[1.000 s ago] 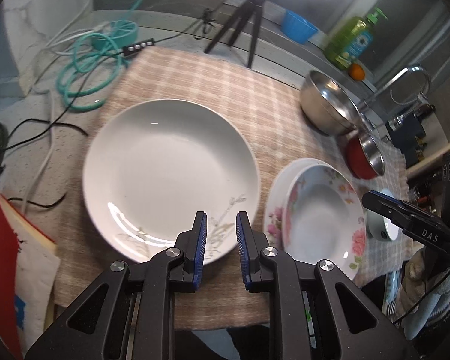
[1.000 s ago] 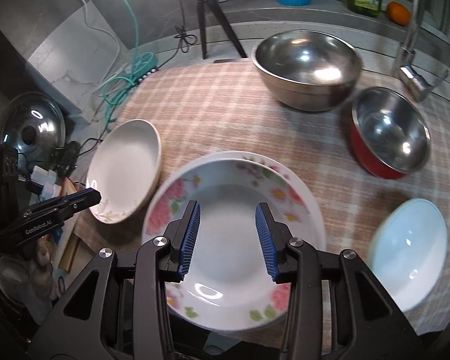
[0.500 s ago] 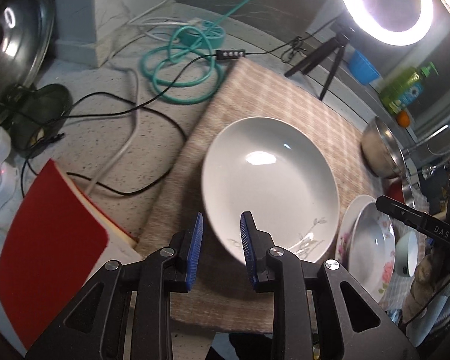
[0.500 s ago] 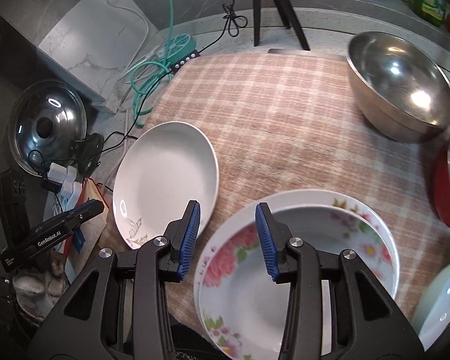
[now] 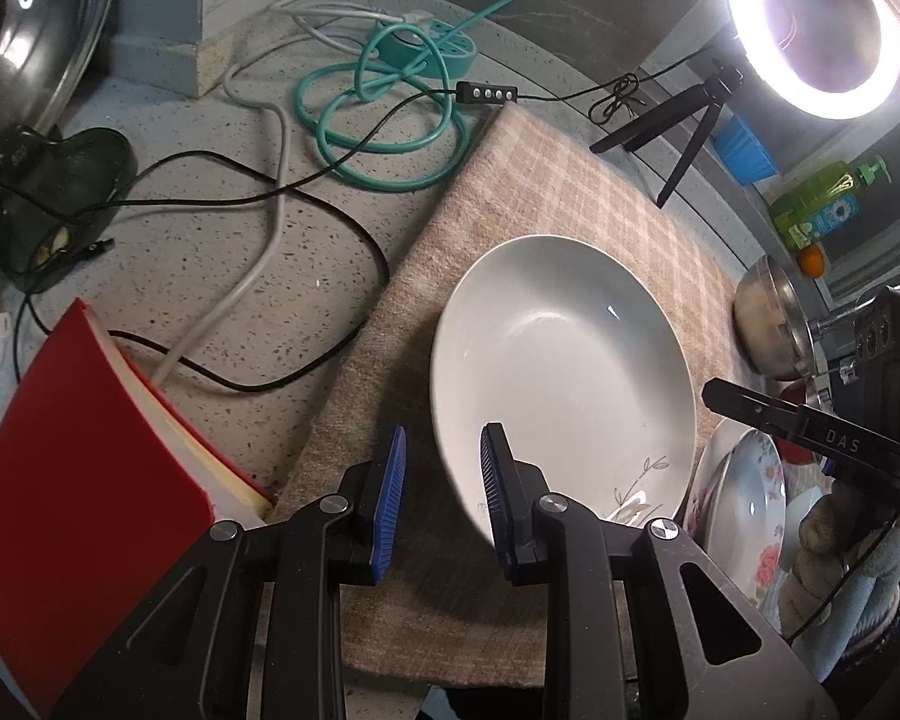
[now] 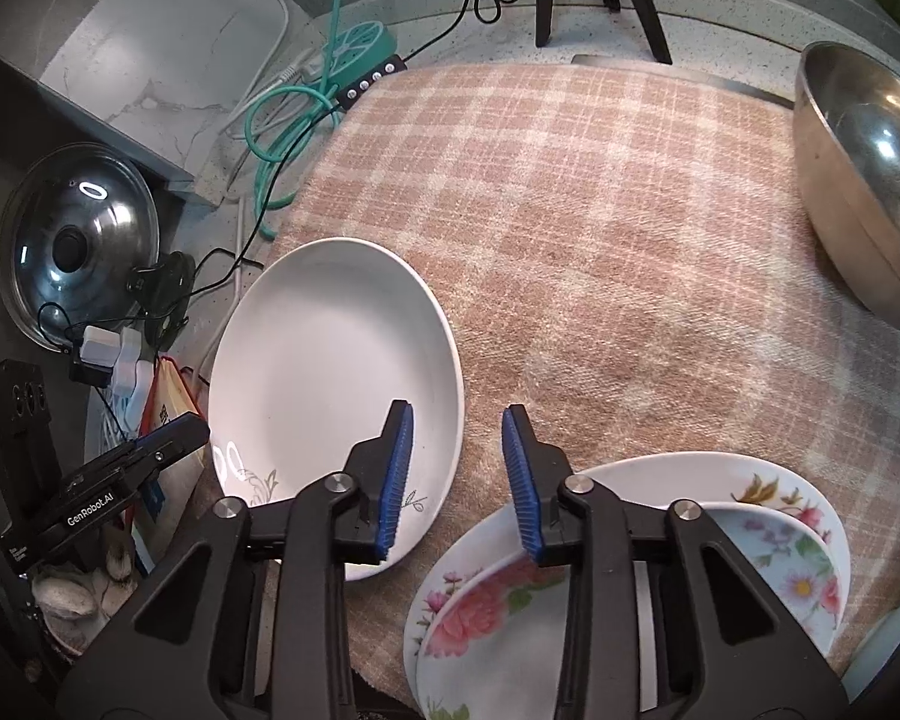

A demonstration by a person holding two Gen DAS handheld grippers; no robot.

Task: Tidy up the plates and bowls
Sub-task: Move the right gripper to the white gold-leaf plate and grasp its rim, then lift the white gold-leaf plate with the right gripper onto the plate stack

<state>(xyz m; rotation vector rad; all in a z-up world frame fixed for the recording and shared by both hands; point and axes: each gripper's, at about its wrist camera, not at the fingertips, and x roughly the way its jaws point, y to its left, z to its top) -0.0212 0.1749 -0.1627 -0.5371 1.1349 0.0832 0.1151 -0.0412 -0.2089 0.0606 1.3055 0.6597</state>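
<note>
A plain white plate [image 5: 564, 372] with a small leaf print lies on the checked cloth [image 5: 546, 180]; it also shows in the right wrist view [image 6: 330, 372]. My left gripper [image 5: 441, 468] is open, its jaws on either side of the plate's near left rim, not closed on it. Two stacked floral plates [image 6: 630, 570] lie to the right of it, also seen in the left wrist view [image 5: 744, 498]. My right gripper [image 6: 459, 462] is open and empty, above the gap between the white plate and the floral stack.
A large steel bowl [image 6: 864, 180] stands at the back right. A red book [image 5: 78, 468], cables [image 5: 384, 114], a pot lid [image 6: 78, 252] and a ring light on a tripod [image 5: 810, 30] lie around the cloth. A pale bowl's rim [image 6: 888, 648] shows at the far right.
My left gripper has opened wider and moved to the white plate's left rim. My right gripper has shifted left, from over the floral plates toward the gap beside the white plate.
</note>
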